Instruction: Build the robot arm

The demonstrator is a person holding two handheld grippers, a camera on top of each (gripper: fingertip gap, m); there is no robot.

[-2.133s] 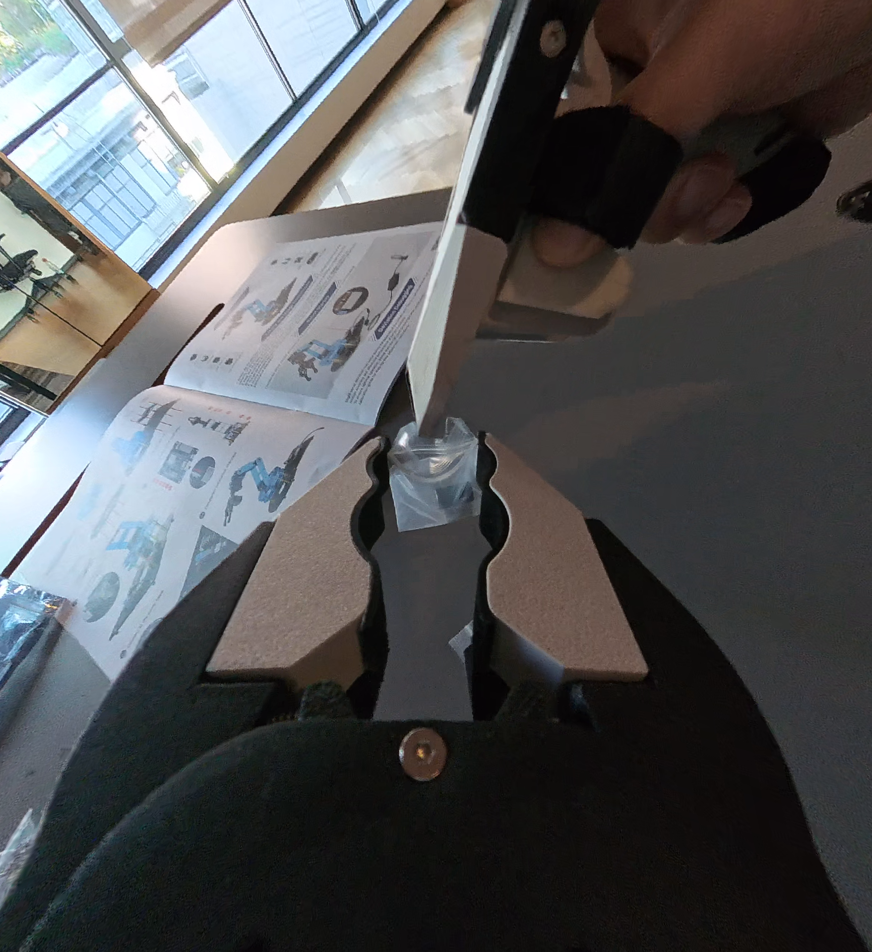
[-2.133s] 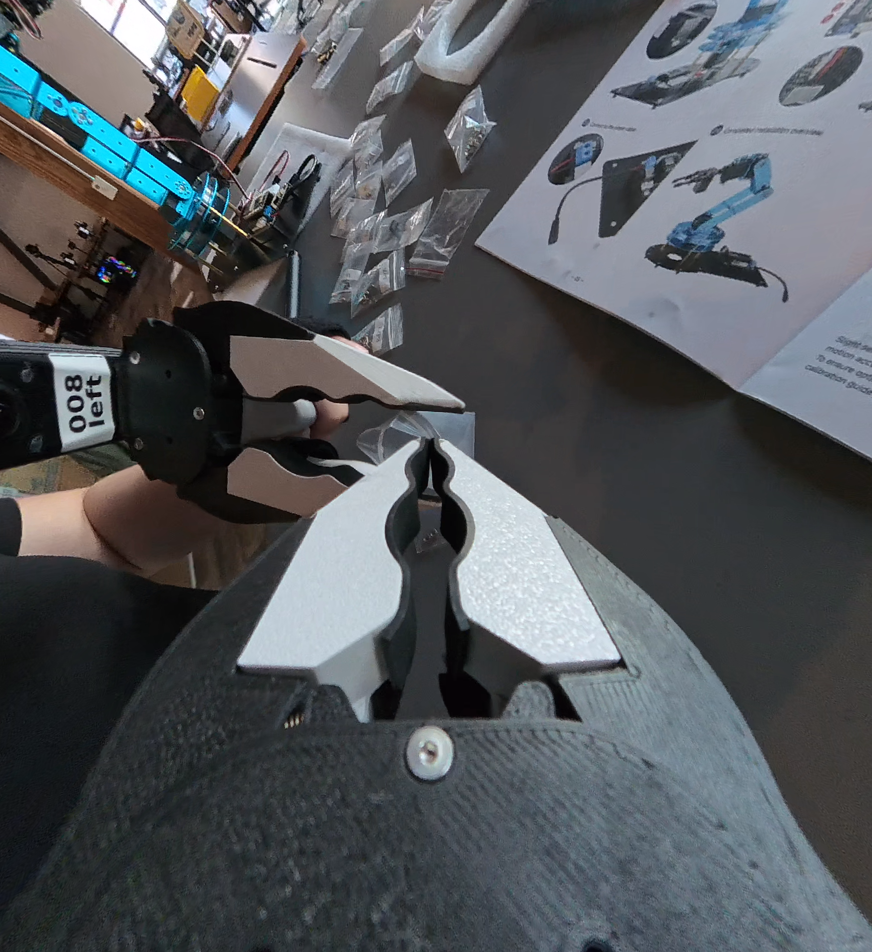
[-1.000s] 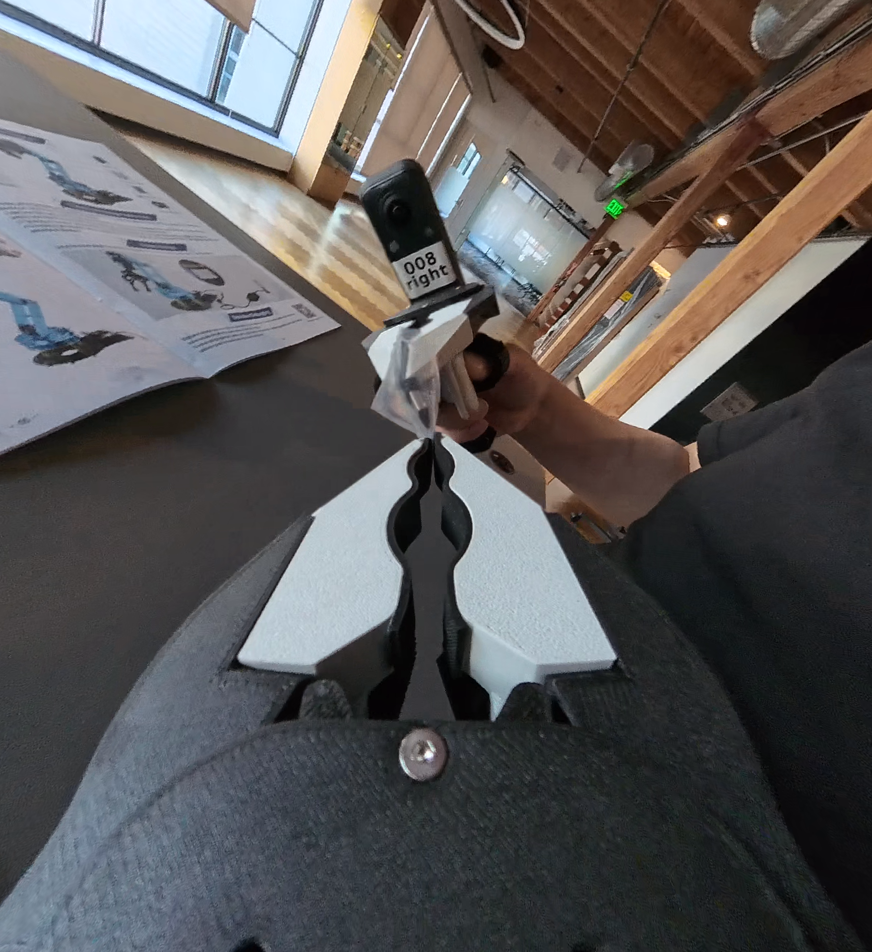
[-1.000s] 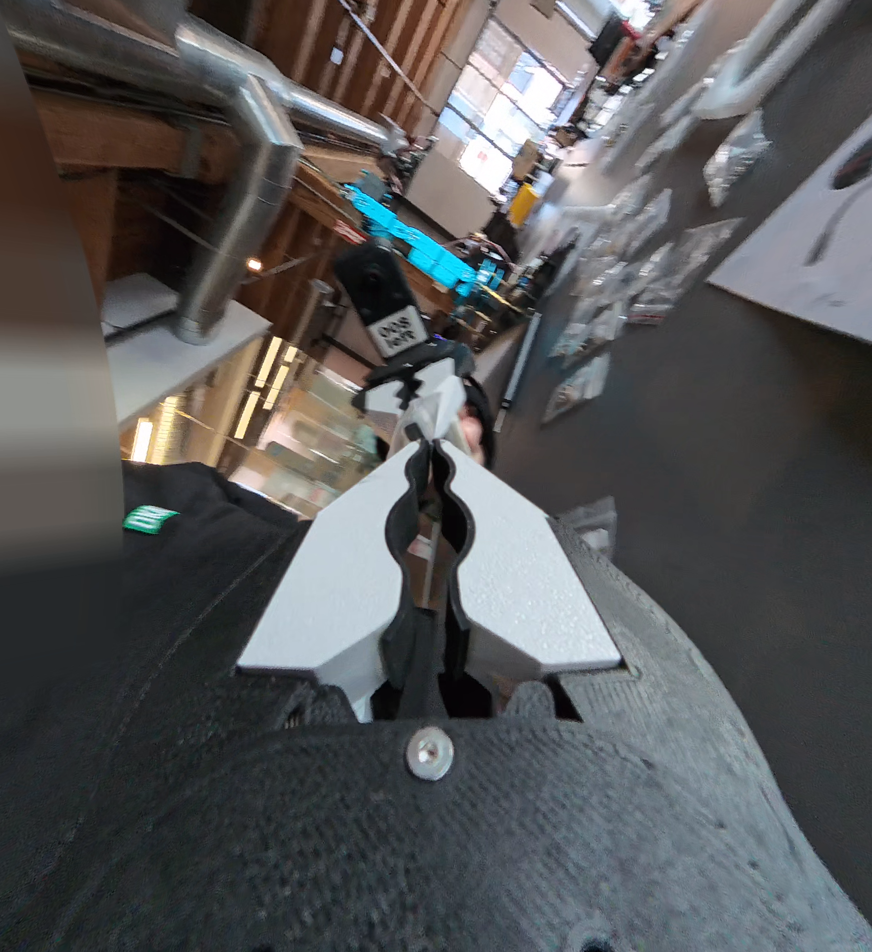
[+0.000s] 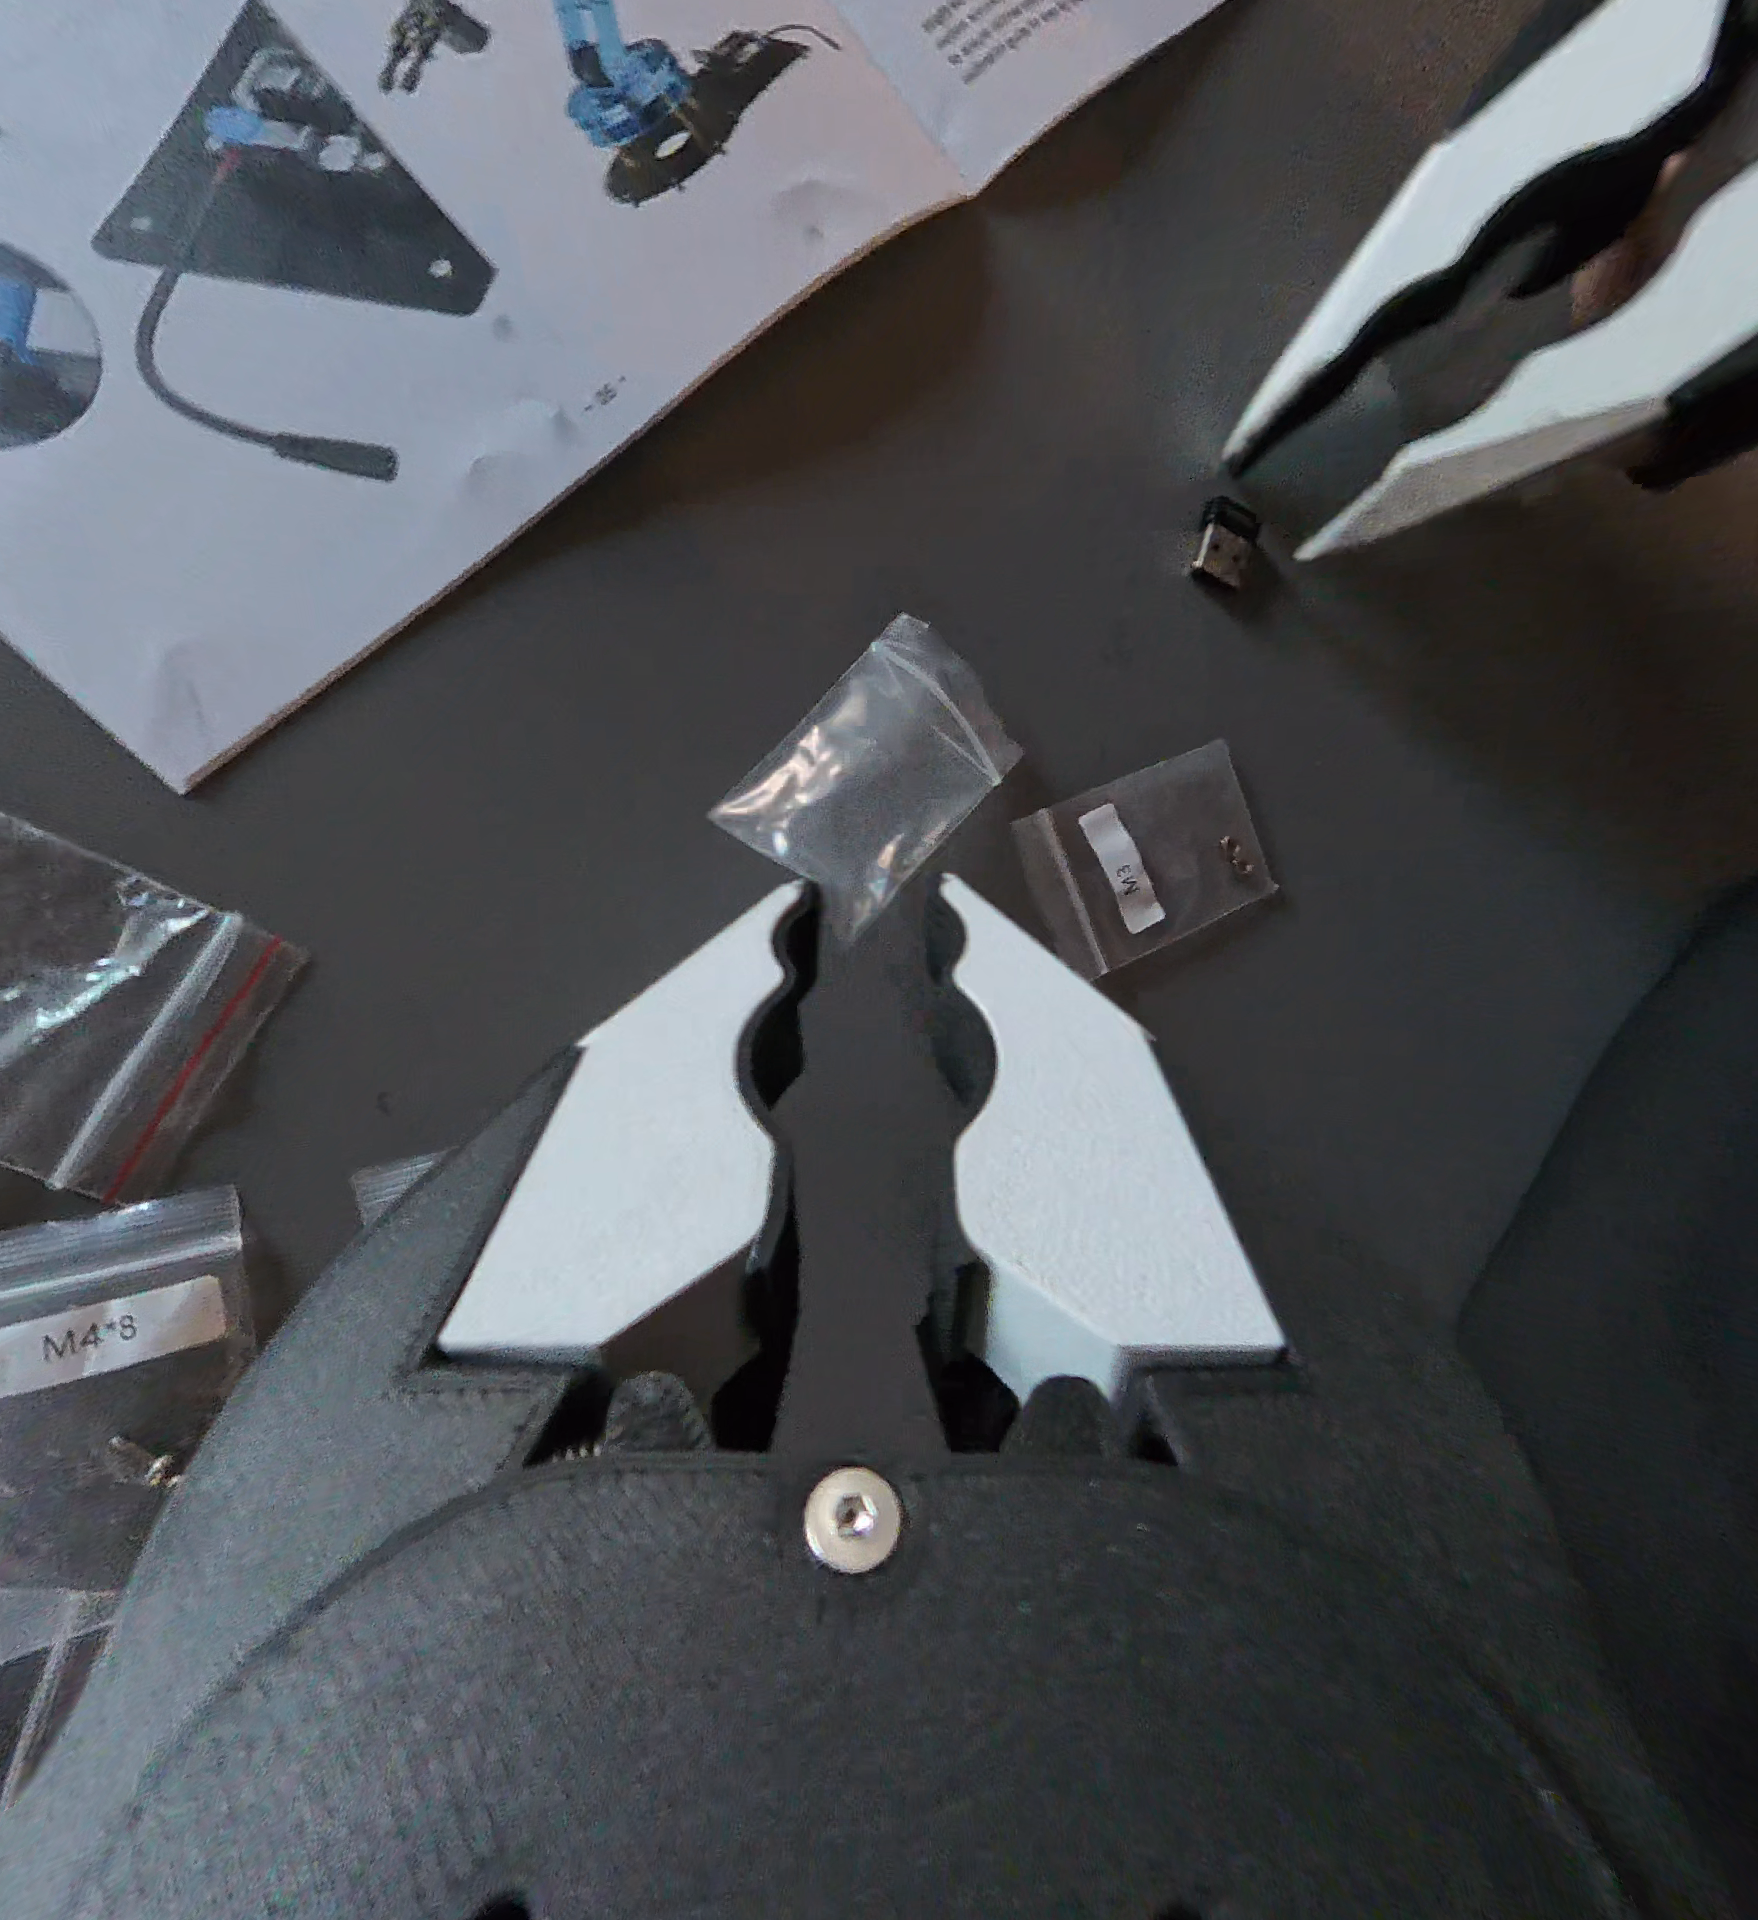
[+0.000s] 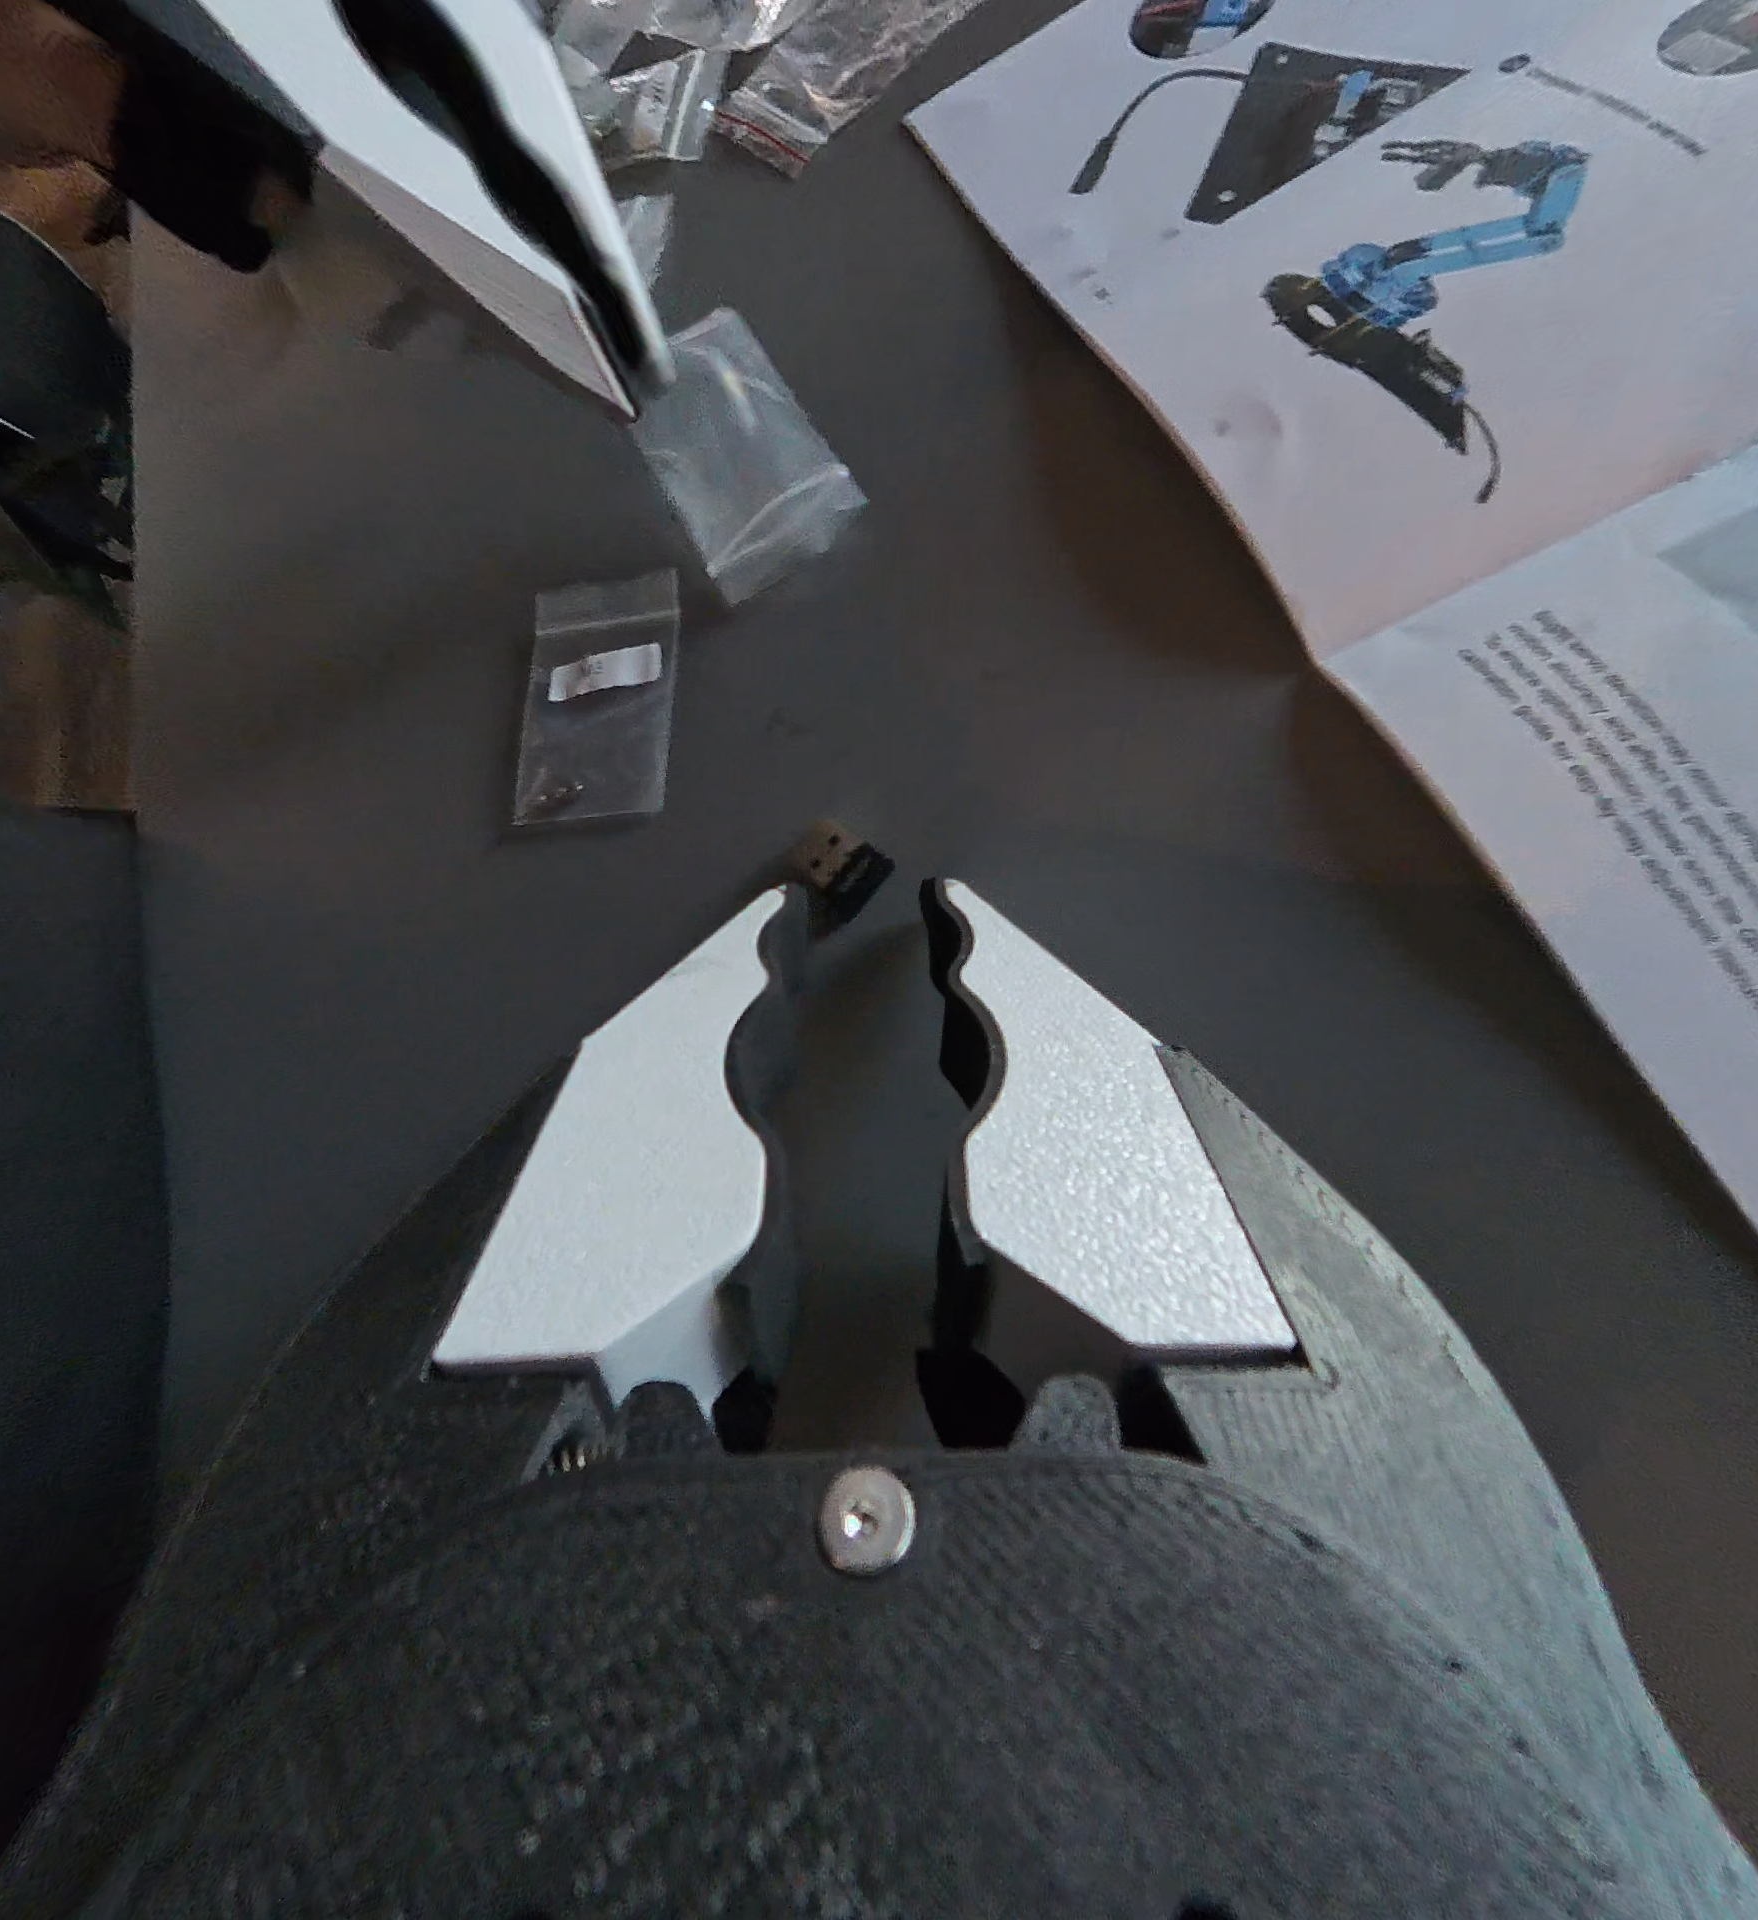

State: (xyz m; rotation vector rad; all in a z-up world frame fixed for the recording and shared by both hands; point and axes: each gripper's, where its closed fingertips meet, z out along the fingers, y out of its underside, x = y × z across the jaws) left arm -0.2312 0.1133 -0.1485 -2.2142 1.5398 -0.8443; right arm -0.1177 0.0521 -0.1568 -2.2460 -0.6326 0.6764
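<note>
My left gripper (image 5: pixel 875 888) is open and points down at the dark table (image 5: pixel 584 748). A small clear plastic bag (image 5: pixel 864 769) lies just ahead of it, with one corner between the fingertips, not clamped. The bag looks empty. My right gripper (image 6: pixel 859 891) is open over a small black dongle (image 6: pixel 839 868), which lies on the table at its left fingertip. The dongle (image 5: pixel 1226 542) and the right gripper (image 5: pixel 1270 509) also show at the upper right of the left wrist view. In the right wrist view the left gripper (image 6: pixel 641 390) touches the clear bag (image 6: pixel 750 457).
A flat labelled bag (image 5: pixel 1145 857) with a few small parts lies between the clear bag and the dongle; it also shows in the right wrist view (image 6: pixel 594 717). An open manual (image 5: pixel 355 343) lies behind. Several parts bags (image 5: pixel 75 1049) crowd the left. The table edge (image 5: pixel 1685 904) is at the right. About 15 cm separates my left fingertips from my right.
A second ago both grippers were shut on the small clear bag, held up in the air. Now both are open and point down at the table, where the bag and dongle lie apart.
</note>
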